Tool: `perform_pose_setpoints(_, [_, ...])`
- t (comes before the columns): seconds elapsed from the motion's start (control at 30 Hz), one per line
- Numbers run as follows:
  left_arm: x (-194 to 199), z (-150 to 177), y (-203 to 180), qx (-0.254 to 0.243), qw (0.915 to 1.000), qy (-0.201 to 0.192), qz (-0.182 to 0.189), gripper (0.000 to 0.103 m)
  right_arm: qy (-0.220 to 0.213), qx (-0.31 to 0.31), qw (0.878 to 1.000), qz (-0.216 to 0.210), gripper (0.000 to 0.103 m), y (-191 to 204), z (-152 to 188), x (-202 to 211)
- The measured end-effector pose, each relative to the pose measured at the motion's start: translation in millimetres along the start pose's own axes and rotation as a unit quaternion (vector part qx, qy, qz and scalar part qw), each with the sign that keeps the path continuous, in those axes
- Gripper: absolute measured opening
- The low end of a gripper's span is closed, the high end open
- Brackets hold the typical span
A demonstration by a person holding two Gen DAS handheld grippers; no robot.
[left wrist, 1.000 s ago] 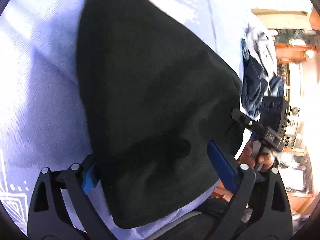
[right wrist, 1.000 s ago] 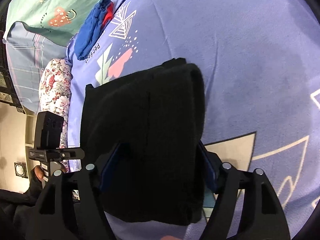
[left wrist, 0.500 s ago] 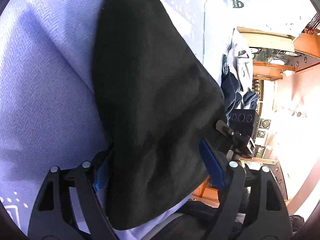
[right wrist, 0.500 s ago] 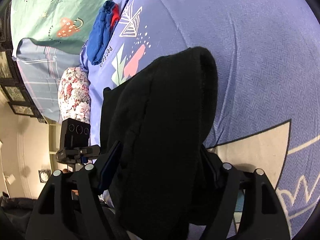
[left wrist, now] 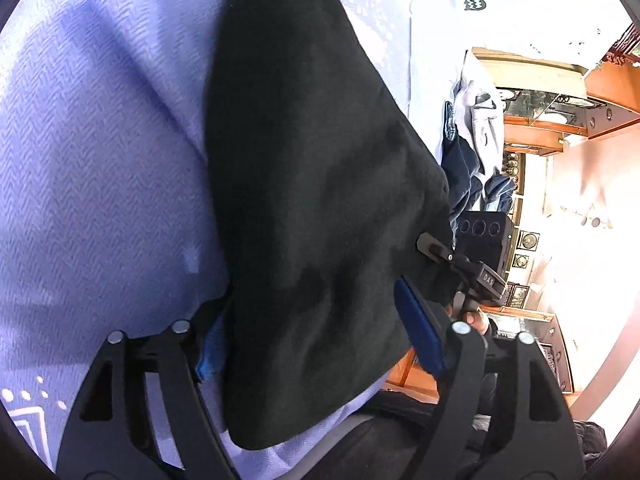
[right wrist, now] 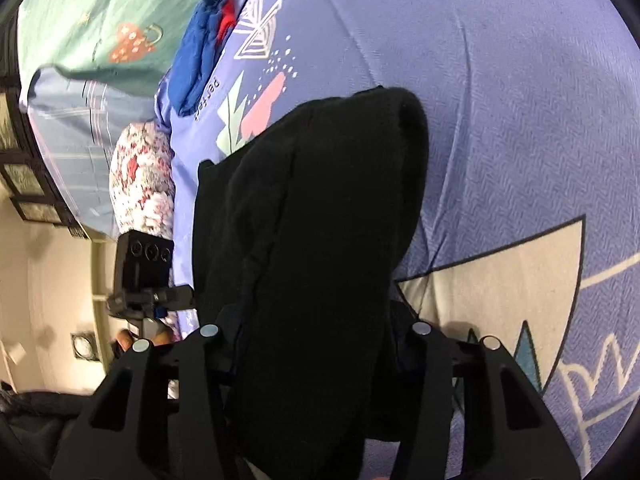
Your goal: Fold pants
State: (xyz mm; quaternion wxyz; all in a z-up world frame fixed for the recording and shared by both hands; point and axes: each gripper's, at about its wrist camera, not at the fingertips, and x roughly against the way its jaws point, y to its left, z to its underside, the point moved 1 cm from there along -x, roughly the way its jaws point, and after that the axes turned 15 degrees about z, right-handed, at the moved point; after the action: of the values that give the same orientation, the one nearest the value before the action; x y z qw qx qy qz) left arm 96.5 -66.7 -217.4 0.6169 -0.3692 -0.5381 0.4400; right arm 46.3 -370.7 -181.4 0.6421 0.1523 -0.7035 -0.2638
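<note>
In the left wrist view, the black pants (left wrist: 312, 208) lie as a thick folded bundle on the lavender bed sheet (left wrist: 100, 160), and the left tongs (left wrist: 320, 340) straddle the near end, jaws wide, blue pads touching the cloth on both sides; whether they squeeze it I cannot tell. In the right wrist view, the right tongs (right wrist: 316, 320) have just been closing and now pinch the pants' (right wrist: 320, 220) near end, bunching it. Judging by the layered, rounded far fold, folding looks mostly done; a last fold or tidying seems left.
</note>
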Motion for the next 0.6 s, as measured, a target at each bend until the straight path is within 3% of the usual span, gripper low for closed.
perform_pose_setpoints(0.07, [-6.1, -3.4, -1.8, 0.010, 0.9999, -0.003, 0.008, 0.089, -0.002, -0.004, 1.000, -0.003, 0.052, -1.0, -0.6, -1.0])
perform_pose_setpoints(0.17, [-16.0, -5.9, -11.1, -0.005, 0.9999, -0.001, -0.009, 0.087, -0.008, -0.008, 1.000, 0.000, 0.052, 1.1, -1.2, -2.6])
perform_pose_setpoints(0.23, [-24.3, -4.8, -21.3, -0.037, 0.9979, 0.008, -0.051, 0.065, -0.010, -0.005, 1.000, 0.007, 0.046, 1.9, 0.1, -0.4])
perform_pose_setpoints(0.27, [-26.9, -3.5, -24.8, -0.053, 0.9952, 0.014, -0.081, 0.048, -0.010, -0.001, 1.000, 0.013, 0.044, 2.9, 0.3, -0.1])
perform_pose_setpoints(0.37, [-15.6, -1.7, -26.7, -0.044, 0.9966, 0.005, -0.069, 0.028, -0.020, 0.014, 0.999, 0.031, 0.039, 11.2, 0.9, 6.1])
perform_pose_setpoints(0.47, [-0.2, 1.3, -46.6, -0.062, 0.9959, -0.012, -0.065, 0.019, -0.034, 0.033, 0.999, 0.013, 0.038, 25.4, -0.1, 19.0])
perform_pose_setpoints(0.6, [16.3, 2.8, -82.5, -0.110, 0.9907, -0.029, -0.074, 0.017, -0.048, 0.064, 0.997, -0.002, 0.038, 51.5, -9.1, 36.8])
